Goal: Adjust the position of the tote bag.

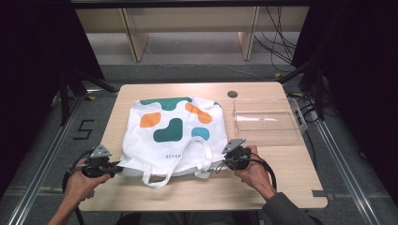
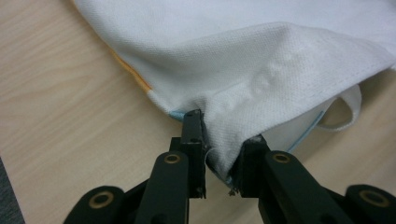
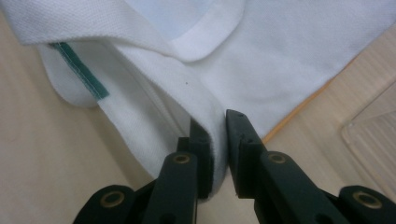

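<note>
Tote bag [image 1: 171, 136], one, white woven cloth with teal, orange and blue blobs, lies flat on the wooden bench [image 1: 281, 187]. Left gripper [image 1: 115, 169] held low, fingers [image 2: 194, 135] pinching its near-left corner. Right gripper [image 1: 221, 164] level, fingers [image 3: 240, 140] nipping the near-right hem. One clear rectangular tray [image 1: 267, 119] sits far right.

A lab: dark-curtained metal frame [image 1: 61, 101], loose cables [image 1: 277, 44], bare wooden table [image 1: 281, 187].
</note>
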Motion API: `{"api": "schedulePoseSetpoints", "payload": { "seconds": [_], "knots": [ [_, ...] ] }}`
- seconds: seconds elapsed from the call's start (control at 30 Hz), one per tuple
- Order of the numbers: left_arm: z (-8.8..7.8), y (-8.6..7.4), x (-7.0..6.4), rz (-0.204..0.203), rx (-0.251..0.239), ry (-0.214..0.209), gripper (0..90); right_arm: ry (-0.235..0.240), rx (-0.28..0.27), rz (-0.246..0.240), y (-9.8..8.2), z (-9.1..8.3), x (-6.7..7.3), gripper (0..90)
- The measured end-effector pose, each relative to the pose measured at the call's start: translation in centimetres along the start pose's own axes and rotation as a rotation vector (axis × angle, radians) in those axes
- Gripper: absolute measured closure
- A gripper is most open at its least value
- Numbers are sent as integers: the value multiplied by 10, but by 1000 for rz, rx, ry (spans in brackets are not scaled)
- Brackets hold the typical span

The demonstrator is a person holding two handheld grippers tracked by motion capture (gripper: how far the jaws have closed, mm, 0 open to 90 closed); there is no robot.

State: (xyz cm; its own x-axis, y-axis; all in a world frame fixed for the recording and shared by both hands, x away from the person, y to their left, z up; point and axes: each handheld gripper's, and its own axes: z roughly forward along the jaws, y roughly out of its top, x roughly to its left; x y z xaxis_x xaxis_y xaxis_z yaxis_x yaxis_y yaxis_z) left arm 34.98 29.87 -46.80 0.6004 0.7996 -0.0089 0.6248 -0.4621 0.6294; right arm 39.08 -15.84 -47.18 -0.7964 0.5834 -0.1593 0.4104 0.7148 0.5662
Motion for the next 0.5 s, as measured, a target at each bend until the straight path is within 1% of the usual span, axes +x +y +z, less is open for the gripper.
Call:
{"api": "schedulePoseSetpoints", "payload": {
  "seconds": [0.03, 0.07, 0.1, 0.13, 0.17, 0.2, 0.23, 0.27, 0.3, 0.33, 0.37, 0.4, 0.43, 0.47, 0.5],
  "knots": [
    [-1, -1, -2, 9, 9, 0, 769, 5, -1, 2, -1, -3, 3, 820],
    [-2, -2, -5, 12, 4, 5, 767, 3, -3, 6, -3, -6, 5, 820],
    [-3, -2, -6, 21, 7, 5, 762, 14, -5, 5, -5, -8, 7, 820],
    [-4, -3, -6, 42, 19, 14, 752, 13, -7, 11, -7, -10, 9, 820],
    [-2, -4, -8, 34, 8, 22, 735, 18, -5, 13, -8, -13, 11, 820],
    [-2, -4, -8, 58, 20, 27, 704, 31, -4, 27, -9, -15, 14, 820],
    [0, -4, -10, 35, 13, 25, 660, 37, 1, 30, -10, -16, 15, 820],
    [2, -4, -9, 36, 19, 17, 629, 33, -6, 22, -11, -17, 16, 820],
    [4, -4, -10, 27, 8, 18, 607, 32, -5, 18, -12, -17, 16, 820],
    [5, -3, -10, 37, 16, 24, 585, 34, 0, 21, -12, -18, 17, 820],
    [5, -3, -10, 37, 16, 24, 576, 34, 0, 21, -12, -18, 17, 820],
    [8, -2, -9, 38, 12, 4, 573, 41, 13, 19, -13, -20, 17, 821],
    [9, -2, -9, 39, 21, 3, 573, 45, 12, 27, -14, -20, 17, 820],
    [10, -2, -9, 41, 23, 0, 596, 43, -2, 23, -14, -18, 17, 820],
    [9, -3, -9, 51, 32, 1, 655, 42, -3, 17, -14, -18, 15, 817]
  ]
}}
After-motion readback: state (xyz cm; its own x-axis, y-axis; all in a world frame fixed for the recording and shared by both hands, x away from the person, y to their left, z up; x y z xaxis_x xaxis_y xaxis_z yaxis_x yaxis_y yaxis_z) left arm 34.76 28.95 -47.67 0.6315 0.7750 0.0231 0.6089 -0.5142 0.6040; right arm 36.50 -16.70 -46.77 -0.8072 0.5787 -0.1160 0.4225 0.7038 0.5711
